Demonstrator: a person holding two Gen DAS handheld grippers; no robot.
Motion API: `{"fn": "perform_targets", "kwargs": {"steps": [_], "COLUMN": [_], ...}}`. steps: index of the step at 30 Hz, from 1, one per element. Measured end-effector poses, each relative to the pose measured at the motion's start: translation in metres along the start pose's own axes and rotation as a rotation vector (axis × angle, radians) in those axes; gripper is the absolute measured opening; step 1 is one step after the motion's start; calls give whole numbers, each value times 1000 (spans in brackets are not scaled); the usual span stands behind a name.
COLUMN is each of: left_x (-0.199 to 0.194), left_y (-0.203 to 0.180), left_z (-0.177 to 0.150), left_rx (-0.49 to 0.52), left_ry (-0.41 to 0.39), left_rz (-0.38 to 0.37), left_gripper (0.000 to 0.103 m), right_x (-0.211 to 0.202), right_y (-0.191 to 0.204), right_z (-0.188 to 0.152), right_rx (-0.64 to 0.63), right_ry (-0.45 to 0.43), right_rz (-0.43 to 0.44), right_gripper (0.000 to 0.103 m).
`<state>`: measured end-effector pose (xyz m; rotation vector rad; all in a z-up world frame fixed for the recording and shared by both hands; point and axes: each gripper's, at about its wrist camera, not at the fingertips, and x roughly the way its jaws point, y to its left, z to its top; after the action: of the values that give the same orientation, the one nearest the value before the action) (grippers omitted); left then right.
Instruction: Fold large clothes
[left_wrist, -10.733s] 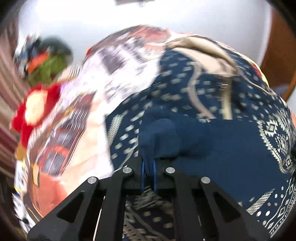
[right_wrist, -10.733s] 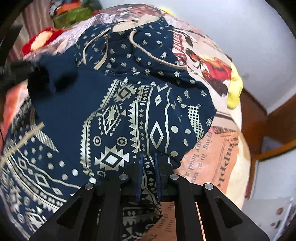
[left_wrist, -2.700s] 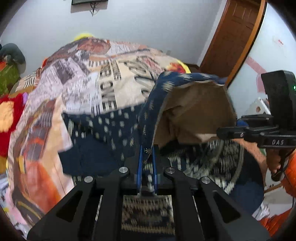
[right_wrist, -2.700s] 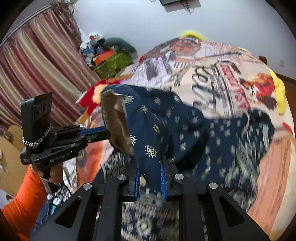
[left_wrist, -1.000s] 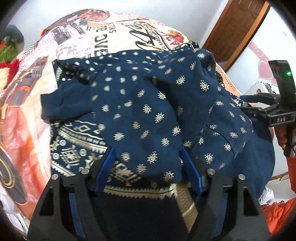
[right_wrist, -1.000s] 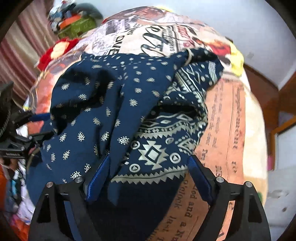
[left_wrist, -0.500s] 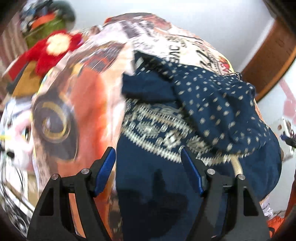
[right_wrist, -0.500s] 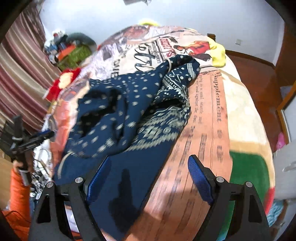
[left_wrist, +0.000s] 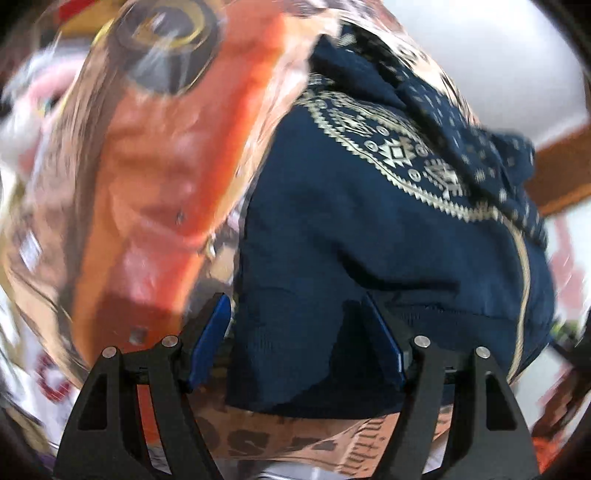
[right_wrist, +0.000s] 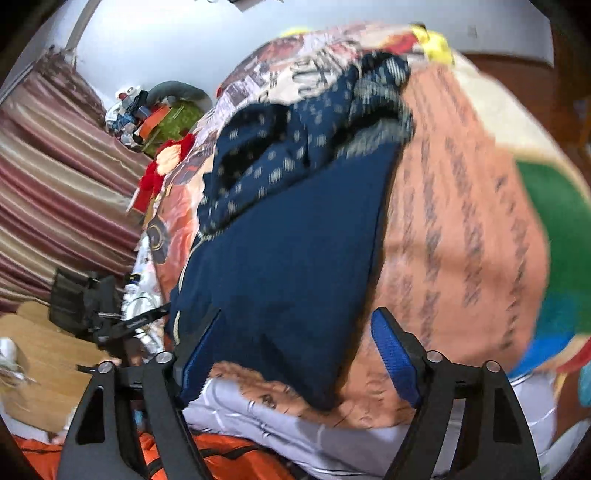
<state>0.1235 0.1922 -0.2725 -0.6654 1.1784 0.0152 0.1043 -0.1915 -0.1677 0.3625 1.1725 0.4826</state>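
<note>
A navy patterned hoodie (left_wrist: 369, 221) lies on a bed covered by a printed orange-and-cream blanket (left_wrist: 155, 155), its plain navy hem nearest the bed's edge and its dotted upper part heaped loosely farther away. The left gripper (left_wrist: 295, 339) has its blue-padded fingers (left_wrist: 208, 339) spread wide and holding nothing, straddling the hem's left corner, probably to pinch it for the next fold. The right gripper (right_wrist: 295, 354) is likewise wide open and empty, poised over the hem's right corner where the hoodie (right_wrist: 288, 258) meets the blanket (right_wrist: 461, 221). Striped curtains (right_wrist: 55, 177) hang beside the bed. Both views are blurred by motion.
</note>
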Motion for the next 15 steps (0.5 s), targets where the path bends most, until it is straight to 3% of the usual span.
{"fn": "perform_targets", "kwargs": {"steps": [3, 5, 6, 8, 9, 11, 15], "left_x": [4, 6, 6, 5, 5, -1, -29], "left_y": [5, 1, -4, -13, -16, -29, -60], "left_z": [-1, 0, 1, 3, 5, 8, 14], "left_rx": [-62, -56, -39, -19, -12, 36, 167], "left_ry": [10, 15, 17, 31, 35, 31, -56], "left_rz": [-65, -67, -71, -100, -106, -109, -98], "left_gripper": [72, 69, 64, 43, 39, 19, 13], "right_x": [4, 5, 6, 9, 10, 8, 3], "right_y": [5, 7, 7, 6, 5, 3, 3], "right_z": [-6, -7, -7, -6, -6, -7, -2], "right_rx": [-27, -39, -40, -35, -35, -34, -33], "right_ry": [-28, -38, -45, -52, -57, -74, -104], "right_rz": [-26, -20, -11, -21, -30, -23, 25], "right_gripper": [77, 64, 58, 44, 40, 22, 11]}}
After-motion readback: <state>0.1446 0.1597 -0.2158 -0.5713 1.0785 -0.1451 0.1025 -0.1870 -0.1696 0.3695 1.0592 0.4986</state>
